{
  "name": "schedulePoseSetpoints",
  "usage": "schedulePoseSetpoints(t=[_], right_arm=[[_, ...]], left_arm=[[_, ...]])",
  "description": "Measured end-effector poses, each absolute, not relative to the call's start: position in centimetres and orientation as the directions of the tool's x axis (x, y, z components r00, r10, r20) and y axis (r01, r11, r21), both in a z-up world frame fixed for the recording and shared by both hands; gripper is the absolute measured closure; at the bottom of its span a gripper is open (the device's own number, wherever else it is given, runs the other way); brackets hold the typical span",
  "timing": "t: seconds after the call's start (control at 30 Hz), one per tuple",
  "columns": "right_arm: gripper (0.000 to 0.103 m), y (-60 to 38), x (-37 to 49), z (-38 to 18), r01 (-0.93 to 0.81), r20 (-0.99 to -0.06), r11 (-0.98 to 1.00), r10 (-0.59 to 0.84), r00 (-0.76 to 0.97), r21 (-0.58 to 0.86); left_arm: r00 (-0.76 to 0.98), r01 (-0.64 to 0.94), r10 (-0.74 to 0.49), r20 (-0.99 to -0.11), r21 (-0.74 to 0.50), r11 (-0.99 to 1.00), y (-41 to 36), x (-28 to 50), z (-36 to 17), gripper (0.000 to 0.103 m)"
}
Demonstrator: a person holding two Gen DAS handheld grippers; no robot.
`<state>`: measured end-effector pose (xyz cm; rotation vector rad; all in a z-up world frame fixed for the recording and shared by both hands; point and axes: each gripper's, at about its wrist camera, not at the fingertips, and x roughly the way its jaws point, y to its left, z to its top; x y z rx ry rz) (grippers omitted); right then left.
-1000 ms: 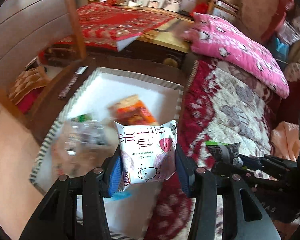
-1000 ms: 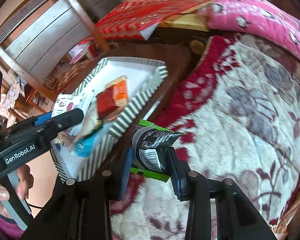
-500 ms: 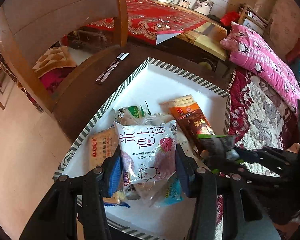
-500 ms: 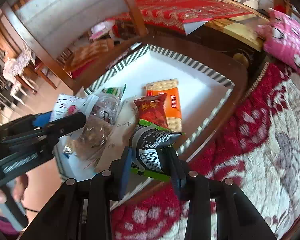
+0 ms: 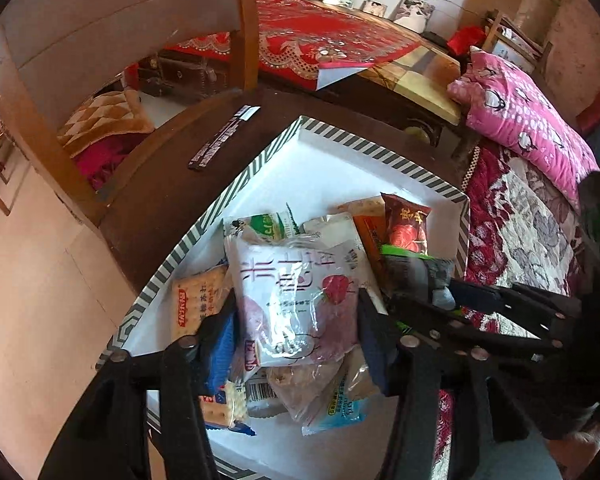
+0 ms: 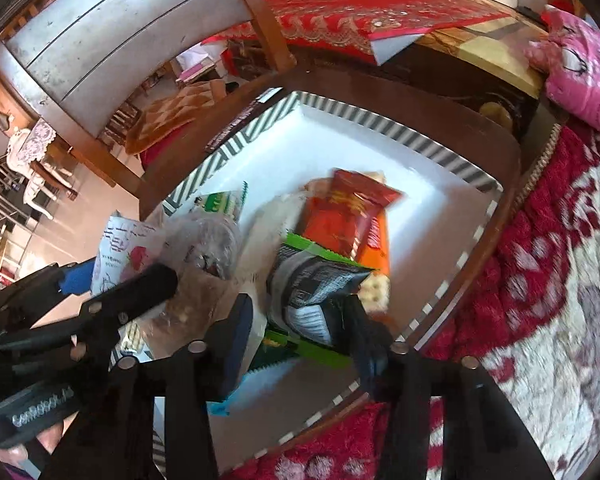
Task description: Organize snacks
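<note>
Our left tongs (image 5: 296,320) were opening around the white strawberry packet (image 5: 300,300), its pads apparently just clear of it. Our right tongs (image 6: 300,320) were opening too, the grey-and-green packet (image 6: 316,288) loose between the jaws. Both packets hung over the snack pile in the striped tray (image 5: 380,152) on the dark worktop (image 5: 160,200).

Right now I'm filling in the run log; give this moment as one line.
left gripper: opening, white packet between jaws | right gripper: opening, black packet between jaws | both over striped tray
</note>
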<state>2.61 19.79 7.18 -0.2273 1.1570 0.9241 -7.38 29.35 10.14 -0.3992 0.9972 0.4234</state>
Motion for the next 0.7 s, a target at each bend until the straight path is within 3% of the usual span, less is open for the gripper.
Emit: schedulePoseSetpoints(t=[0.4,0.5,0.7], right_arm=[[0.045,16.8,0.4,9.2,-0.743,-0.847,0.617,0.515,0.130,0.261],[0.044,15.6,-0.3,10.0,-0.739,-0.836,0.623,0.527,0.153,0.258],[0.041,13.4,-2.0,11.3,-0.731,-0.817,0.657,0.516,0.258,0.184]], left_arm=[[0.502,-0.532,0.226,-0.835,-0.093,0.842,28.5,-9.3,11.2,0.021],[0.515,-0.527,0.257,-0.818,-0.065,0.848,27.7,-9.7,11.7,0.019],[0.549,-0.516,0.316,-0.774,-0.016,0.857,25.8,-10.8,12.9,0.009]])
